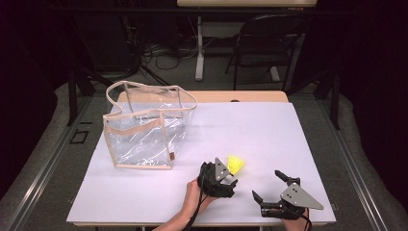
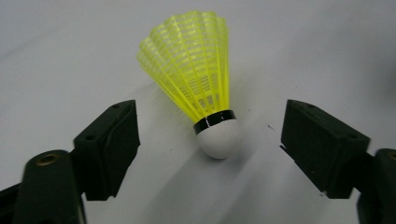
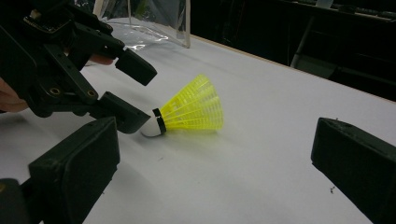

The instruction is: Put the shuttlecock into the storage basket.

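**White table, clear bag, one shuttlecock**

White sheet (image 1: 269,139) covers the table almost to its edges — wide bare room lies at the right and centre. At back left stands a clear bag (image 1: 144,130), top open. Right gripper (image 1: 275,186) rests near the front edge, jaws spread, nothing between them. Left gripper (image 1: 230,180) points at the shuttlecock (image 2: 201,79) — jaws apart on either side of its white cork, not touching. Its yellow skirt faces away, lying on the sheet.

High view: above the near edge, facing forward and down over the table (image 1: 269,125).
Gripper views: low, close.
Shared: shuttlecock (image 1: 235,165) (image 2: 196,74) (image 3: 194,106).
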Tool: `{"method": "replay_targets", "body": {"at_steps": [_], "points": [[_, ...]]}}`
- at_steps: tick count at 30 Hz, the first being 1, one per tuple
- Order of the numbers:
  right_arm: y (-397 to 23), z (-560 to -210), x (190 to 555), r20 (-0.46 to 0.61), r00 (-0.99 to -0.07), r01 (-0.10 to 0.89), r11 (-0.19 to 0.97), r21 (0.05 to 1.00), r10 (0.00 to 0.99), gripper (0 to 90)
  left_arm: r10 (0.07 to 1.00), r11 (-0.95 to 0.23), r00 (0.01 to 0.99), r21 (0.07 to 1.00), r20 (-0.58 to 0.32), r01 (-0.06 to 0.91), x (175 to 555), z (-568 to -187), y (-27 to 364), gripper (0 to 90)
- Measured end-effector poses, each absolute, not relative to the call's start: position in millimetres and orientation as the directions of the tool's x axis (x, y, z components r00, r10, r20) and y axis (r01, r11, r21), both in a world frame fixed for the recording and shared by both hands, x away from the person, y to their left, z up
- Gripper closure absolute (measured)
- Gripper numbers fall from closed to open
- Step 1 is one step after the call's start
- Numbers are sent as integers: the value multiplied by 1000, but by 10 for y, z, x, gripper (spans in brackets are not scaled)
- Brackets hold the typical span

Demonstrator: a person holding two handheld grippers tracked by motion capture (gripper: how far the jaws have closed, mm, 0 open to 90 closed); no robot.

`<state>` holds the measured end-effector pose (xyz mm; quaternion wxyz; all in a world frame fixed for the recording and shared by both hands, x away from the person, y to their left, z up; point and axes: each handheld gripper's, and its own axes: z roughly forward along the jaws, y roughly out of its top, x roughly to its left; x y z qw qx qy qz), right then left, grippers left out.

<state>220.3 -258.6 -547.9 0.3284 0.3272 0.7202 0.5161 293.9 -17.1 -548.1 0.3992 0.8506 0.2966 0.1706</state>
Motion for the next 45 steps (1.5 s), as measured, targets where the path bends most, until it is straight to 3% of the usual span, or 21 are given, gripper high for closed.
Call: {"method": "replay_targets", "body": {"at_steps": [1, 15, 45], "points": [[-2582, -5480, 2202, -136, -572, 132, 254, 958, 809, 8, 641, -506, 766, 777, 48, 374, 2935, -5485, -184, 265], [-2576, -5481, 2196, -141, -572, 130, 258, 957, 808, 9, 674, -466, 739, 775, -1, 426, 2957, -5533, -224, 483], [-2567, -5484, 2196, -142, -572, 134, 262, 956, 808, 11, 690, -480, 724, 738, -16, 474, 2988, -5636, -304, 642]]}}
